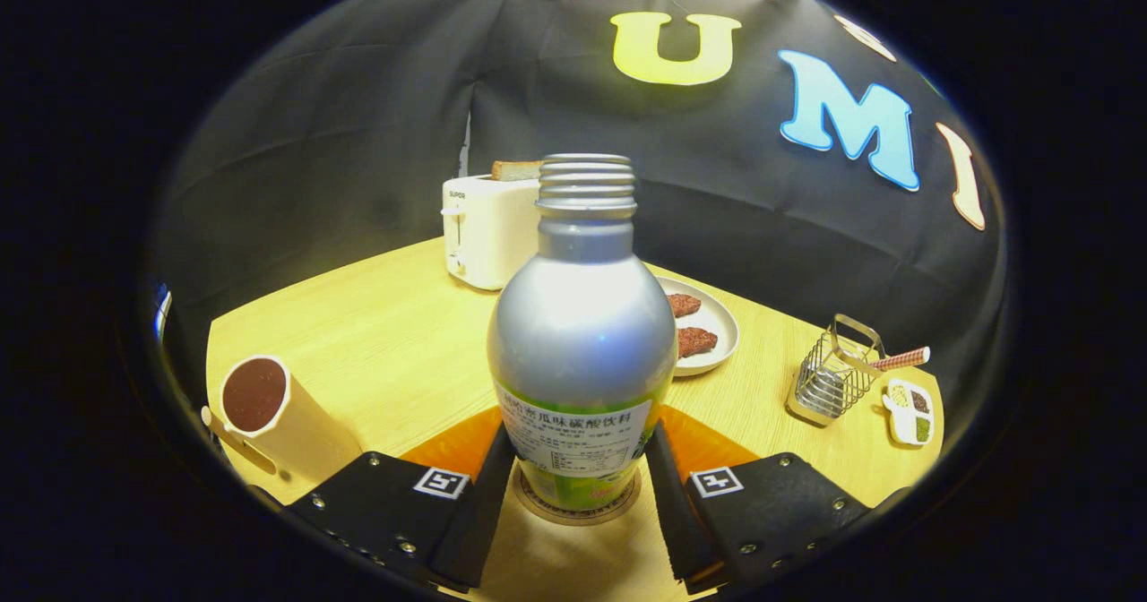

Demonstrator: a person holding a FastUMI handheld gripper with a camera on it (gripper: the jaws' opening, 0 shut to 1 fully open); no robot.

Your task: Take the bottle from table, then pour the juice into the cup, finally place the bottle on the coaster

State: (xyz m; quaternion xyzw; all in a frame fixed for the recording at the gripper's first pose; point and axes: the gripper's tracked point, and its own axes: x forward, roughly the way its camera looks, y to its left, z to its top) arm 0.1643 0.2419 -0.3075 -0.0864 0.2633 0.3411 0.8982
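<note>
Two fingers of the gripper (581, 481) flank the upright bottle (582, 333), which stands on the coaster (578, 514) near the tabletop's (376, 333) front edge; whether they press it, I cannot tell. The cup (269, 409) looks filled. Spread the fingers evenly, then back straight out without tipping it.

The bottle (581, 333) stands upright on the coaster (578, 511) squarely between the fingers of my claw (578, 481), each close at its side, so straight ahead is blocked. To my left the cup (269, 414) sits near the counter (376, 333) edge, with bare wood between it and the toaster (488, 230) beyond. To my right there is open counter before the plate (708, 329), the wire basket (833, 378) and a small dish (909, 409).
</note>
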